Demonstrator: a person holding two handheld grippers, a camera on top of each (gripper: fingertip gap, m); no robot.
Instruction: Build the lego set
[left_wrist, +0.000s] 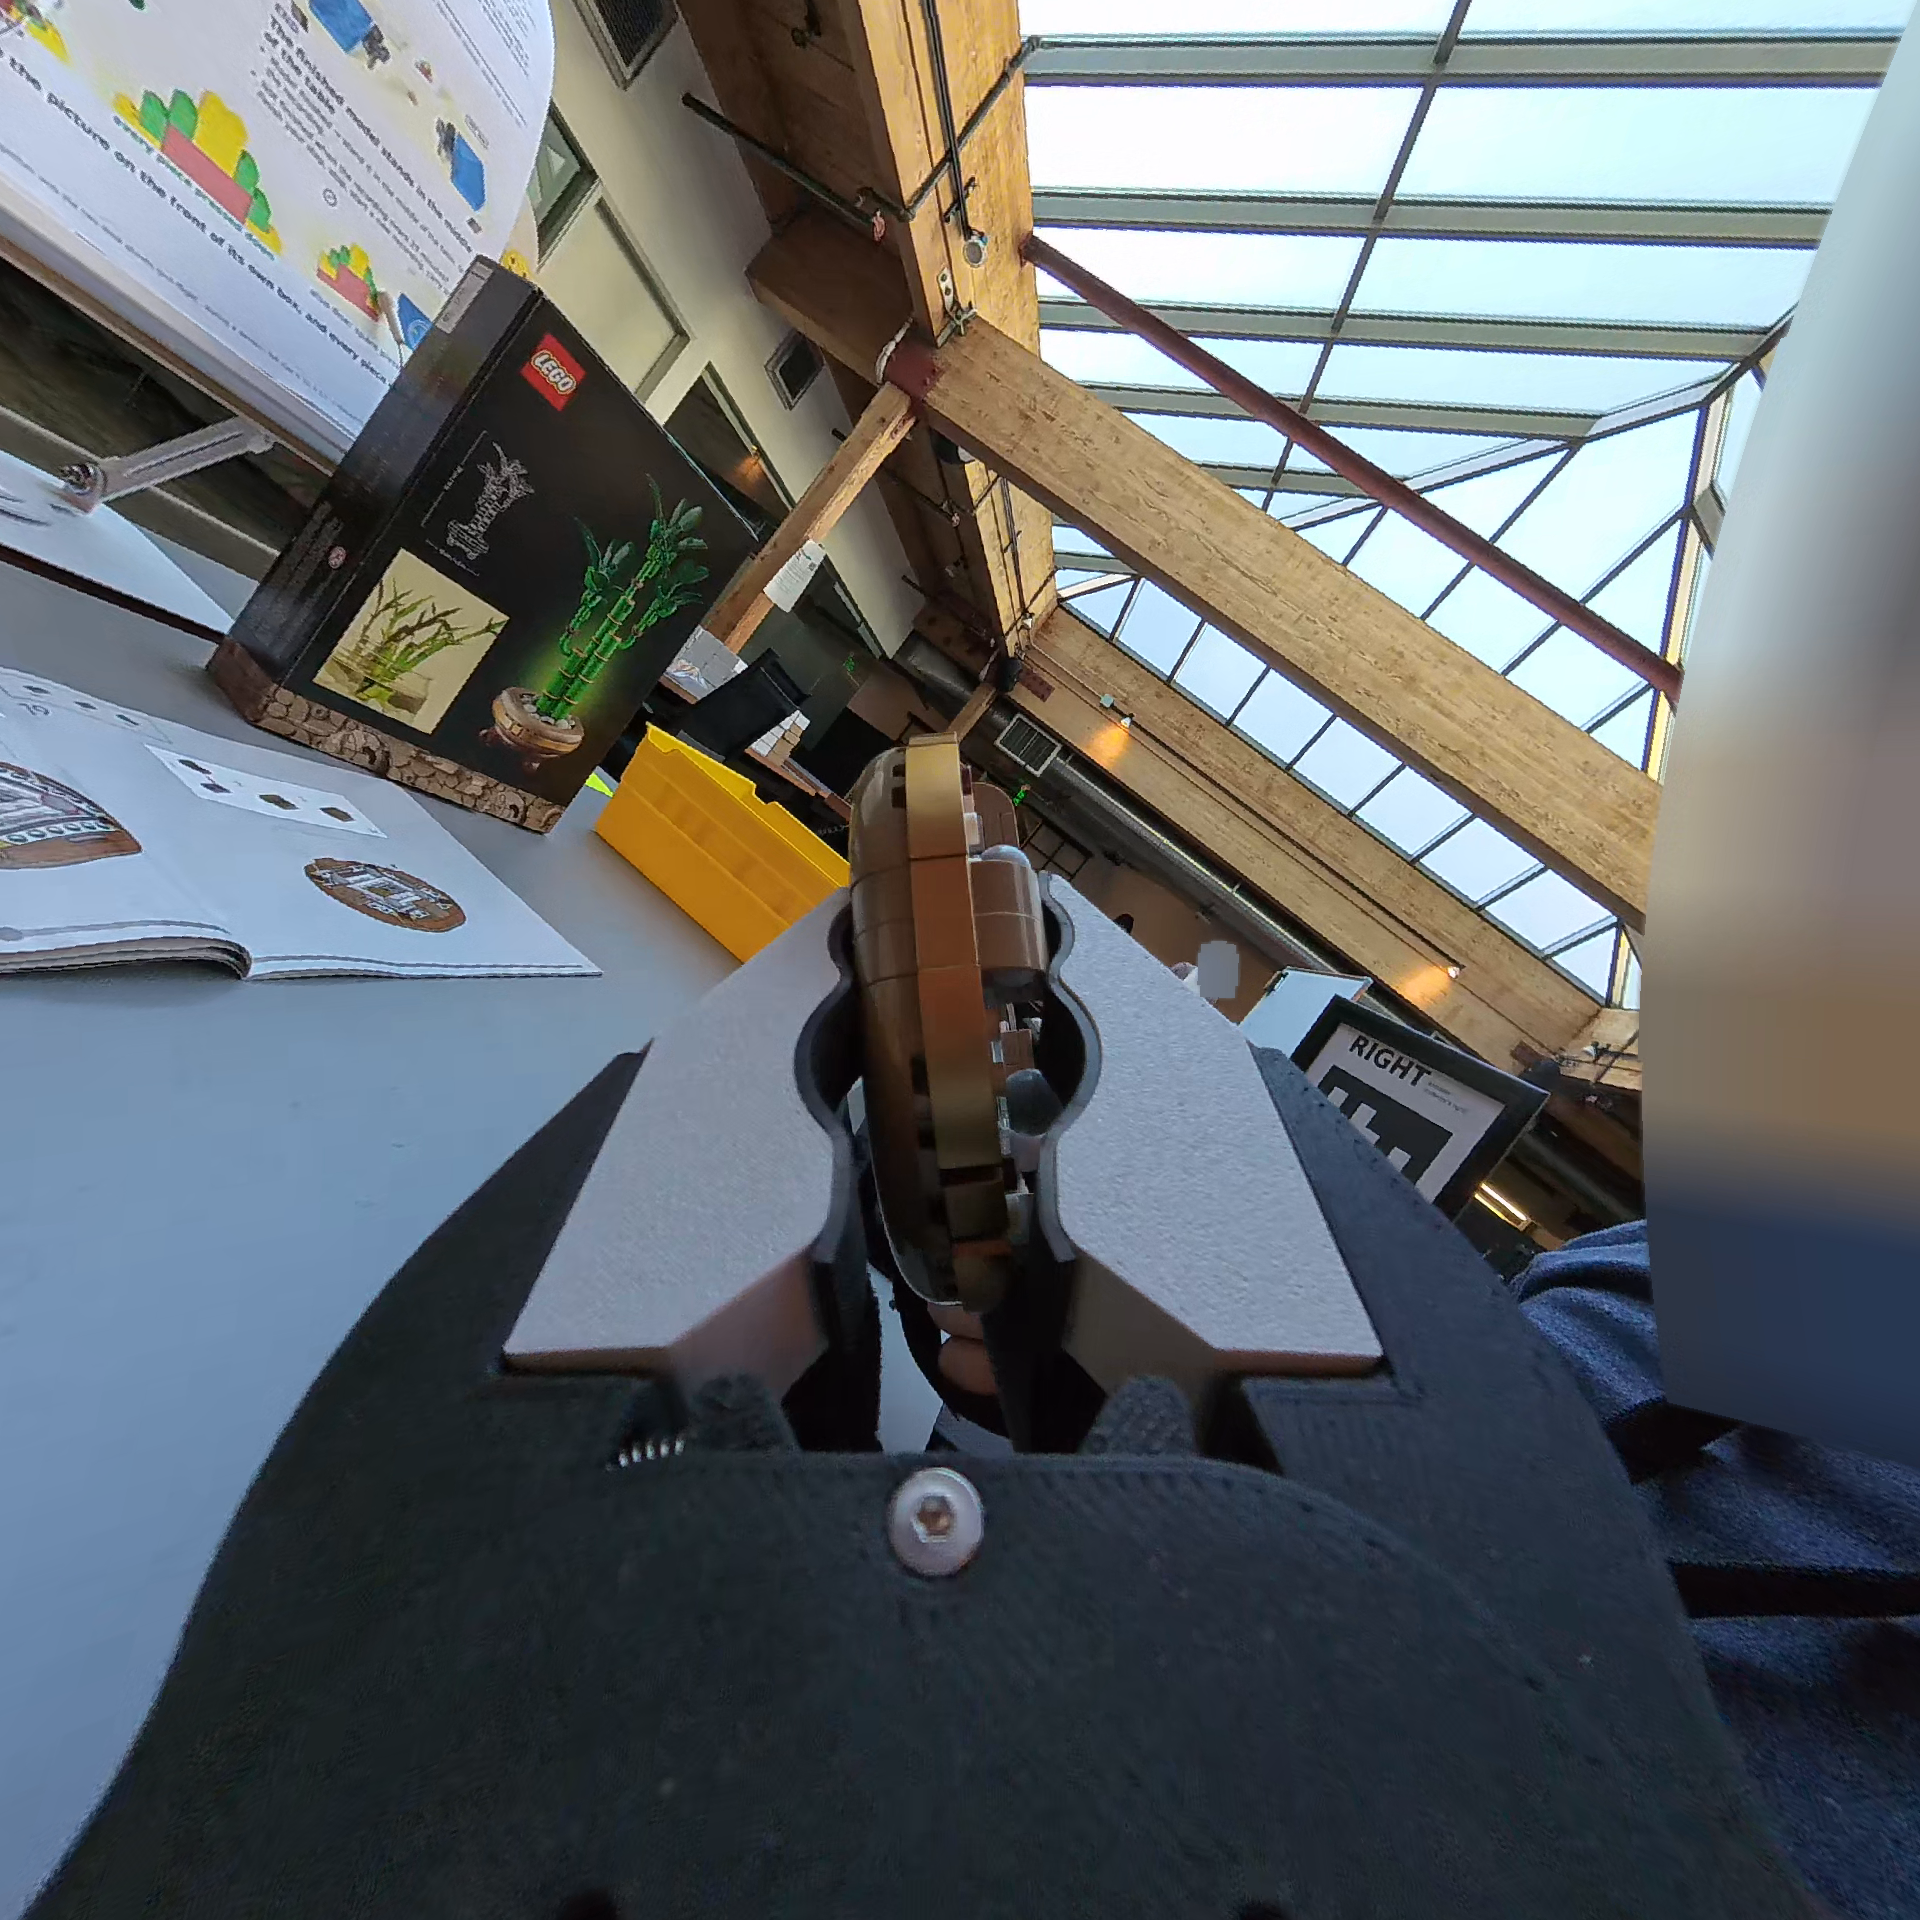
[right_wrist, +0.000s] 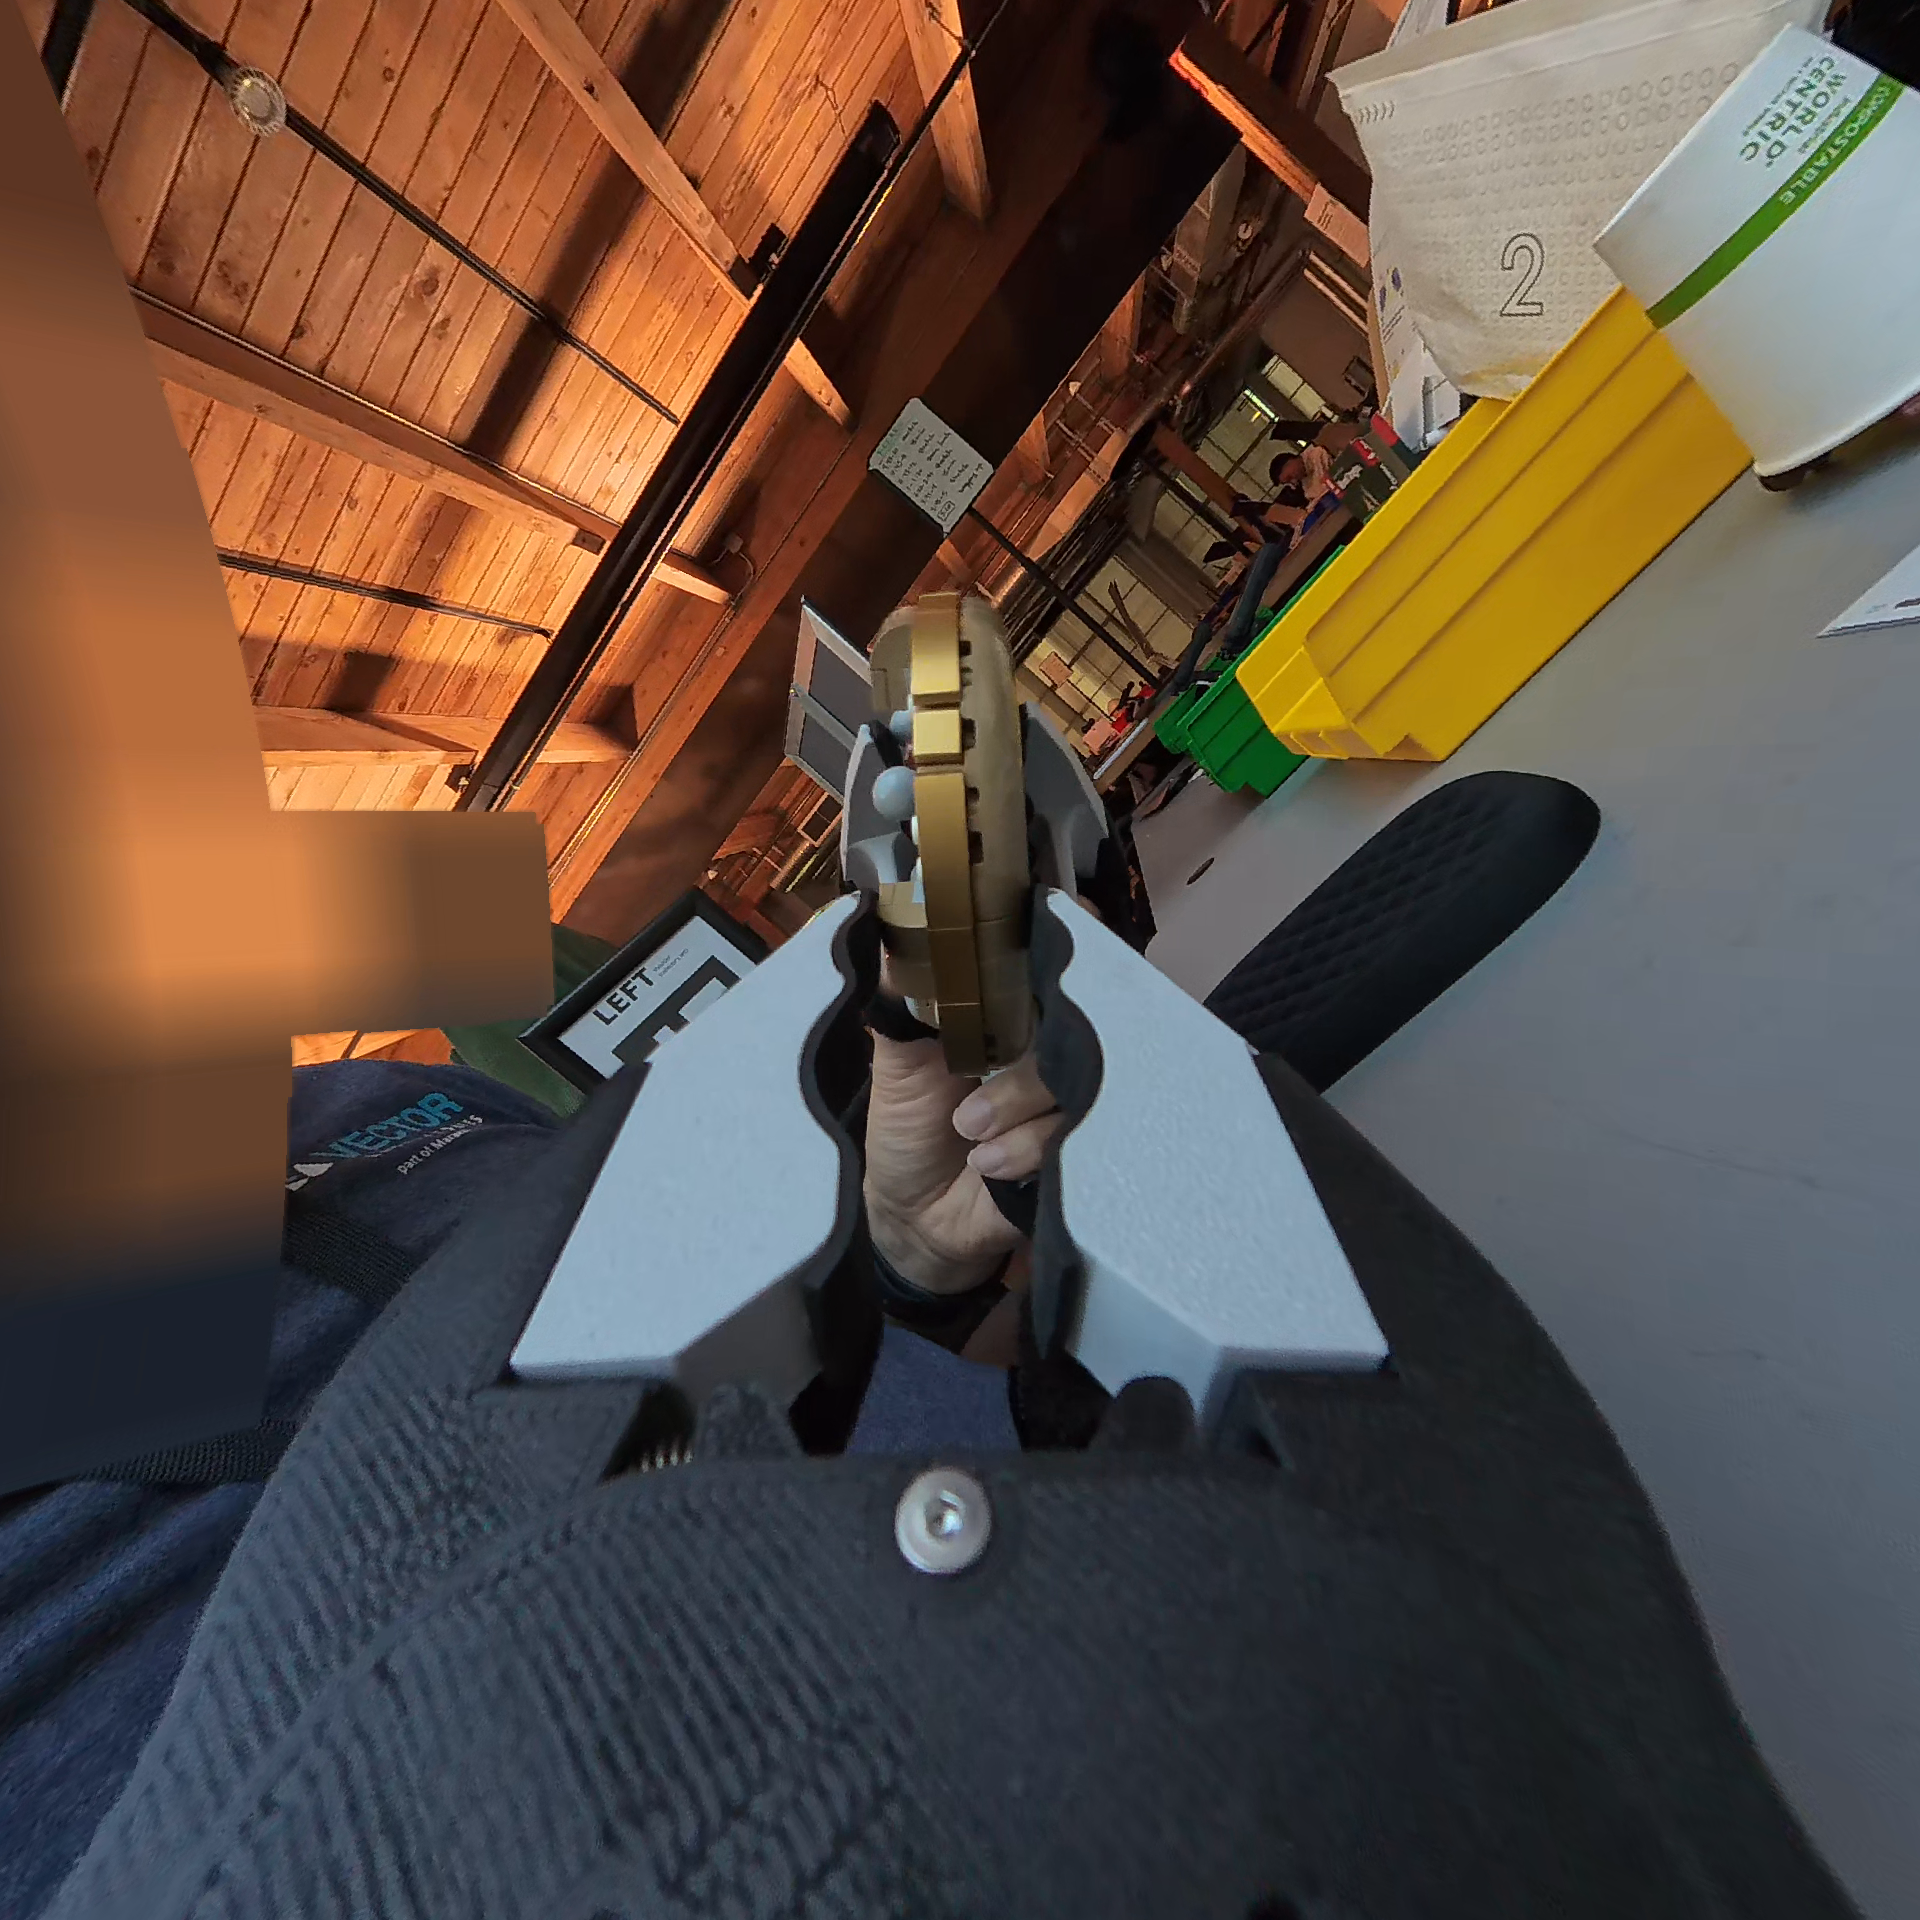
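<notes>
A round brown and gold lego pot (left_wrist: 935, 987) is held on edge, up in the air, between both grippers. My left gripper (left_wrist: 945, 904) is shut on it, with the grey fingers clamped on its two faces. In the right wrist view the same pot (right_wrist: 956, 779) stands edge-on, gold rim toward the camera. My right gripper (right_wrist: 956, 914) is shut on its lower part. The left gripper (right_wrist: 966, 821) grips it from the far side. A hand (right_wrist: 935, 1164) shows below the pot.
A black lego box (left_wrist: 488, 561), an open instruction booklet (left_wrist: 260, 862) and a yellow bin (left_wrist: 717, 842) are on the grey table (left_wrist: 208, 1195). On the right side are yellow (right_wrist: 1507, 561) and green (right_wrist: 1226, 717) bins, a white cup (right_wrist: 1787, 281) and a paper bag (right_wrist: 1507, 177). My right fingertips sit around 4 cm from my left ones. It is some 30 cm from my left tips to the white cup (right_wrist: 1787, 281).
</notes>
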